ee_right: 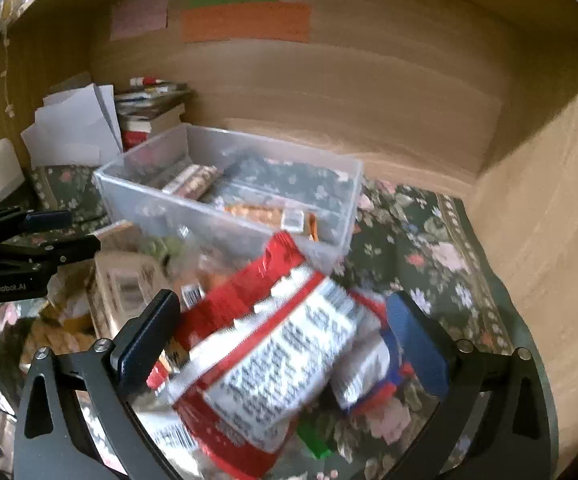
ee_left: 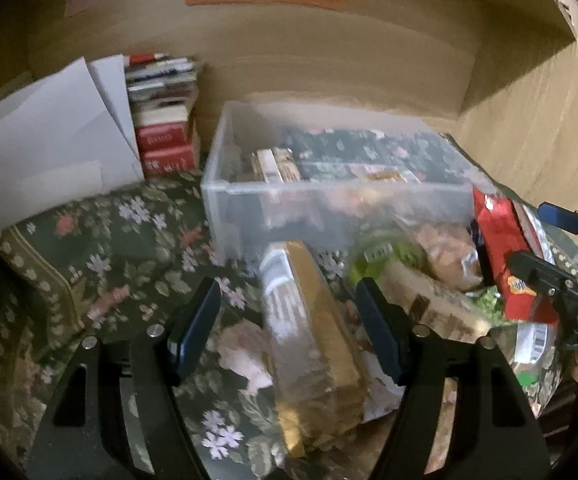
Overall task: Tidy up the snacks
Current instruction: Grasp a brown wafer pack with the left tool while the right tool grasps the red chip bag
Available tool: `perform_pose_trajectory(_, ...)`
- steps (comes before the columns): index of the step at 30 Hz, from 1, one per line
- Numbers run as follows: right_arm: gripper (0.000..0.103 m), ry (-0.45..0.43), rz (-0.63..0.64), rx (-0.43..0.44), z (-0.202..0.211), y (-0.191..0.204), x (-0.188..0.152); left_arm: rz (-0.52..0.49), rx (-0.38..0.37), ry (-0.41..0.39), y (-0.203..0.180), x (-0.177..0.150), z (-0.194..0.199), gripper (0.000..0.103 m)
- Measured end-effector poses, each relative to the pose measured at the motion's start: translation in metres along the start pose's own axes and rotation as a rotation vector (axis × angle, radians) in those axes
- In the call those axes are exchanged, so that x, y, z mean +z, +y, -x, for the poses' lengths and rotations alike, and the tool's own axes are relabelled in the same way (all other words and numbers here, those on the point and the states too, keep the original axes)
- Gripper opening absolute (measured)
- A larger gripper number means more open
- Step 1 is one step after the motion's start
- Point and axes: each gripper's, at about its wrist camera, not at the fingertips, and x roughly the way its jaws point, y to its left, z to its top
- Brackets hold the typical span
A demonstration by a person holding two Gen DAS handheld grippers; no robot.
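Observation:
A clear plastic bin [ee_left: 329, 208] sits on the floral cloth and holds a few snack packs [ee_left: 277, 166]; it also shows in the right wrist view [ee_right: 225, 208]. My left gripper [ee_left: 289, 320] is open around a gold-wrapped cracker pack [ee_left: 313, 340] that lies between its fingers, not squeezed. My right gripper [ee_right: 285, 332] is open, with a red and white snack bag [ee_right: 265, 360] lying between its fingers. A pile of loose snacks [ee_left: 441, 264] lies in front of the bin. The right gripper shows at the right edge of the left wrist view [ee_left: 561, 256].
A stack of books [ee_left: 165, 120] and white papers [ee_left: 49, 136] stand at the back left. Wooden walls close the back [ee_left: 329, 64] and right side [ee_right: 549, 220]. Floral cloth [ee_left: 109, 260] covers the surface.

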Motion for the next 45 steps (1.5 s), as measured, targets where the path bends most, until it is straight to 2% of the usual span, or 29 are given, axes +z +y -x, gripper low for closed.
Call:
perform_pose_trajectory(10, 0.103, 0.029, -0.088, -0.014, 0.004, -0.019, -0.022, 0.024, -0.013, 0.01, 0.001, -0.007, -0.012, 0.068)
perform_pose_trajectory(14, 0.103, 0.037, -0.117, 0.014, -0.002, -0.022, -0.022, 0.023, -0.024, 0.045, 0.001, -0.01, -0.022, 0.048)
perform_pose_trajectory(18, 0.1, 0.039, -0.147, 0.037, -0.008, -0.024, -0.025, 0.026, -0.009, 0.058, 0.001, -0.011, -0.03, 0.043)
perform_pose_trajectory(20, 0.092, 0.044, -0.154, 0.036, -0.011, -0.025, -0.026, 0.031, -0.014, 0.054, 0.003, -0.011, -0.03, 0.04)
perform_pose_trajectory(21, 0.084, 0.038, -0.157, 0.028, -0.011, -0.025, -0.027, 0.036, -0.018, 0.053, 0.004, -0.011, -0.03, 0.04)
perform_pose_trajectory(24, 0.071, 0.03, -0.153, 0.003, -0.01, -0.027, -0.028, 0.039, -0.016, 0.049, 0.006, -0.011, -0.03, 0.04)
perform_pose_trajectory(26, 0.068, 0.021, -0.164, 0.011, -0.007, -0.03, -0.029, 0.037, -0.007, 0.04, 0.007, -0.013, -0.027, 0.04)
perform_pose_trajectory(38, 0.067, -0.061, -0.154, -0.01, 0.016, -0.034, -0.022, 0.049, 0.025, -0.055, 0.019, -0.015, 0.019, 0.039)
perform_pose_trajectory(45, 0.067, -0.141, -0.128, -0.019, 0.036, -0.036, -0.005, 0.068, 0.028, -0.128, 0.017, 0.001, 0.044, 0.039)
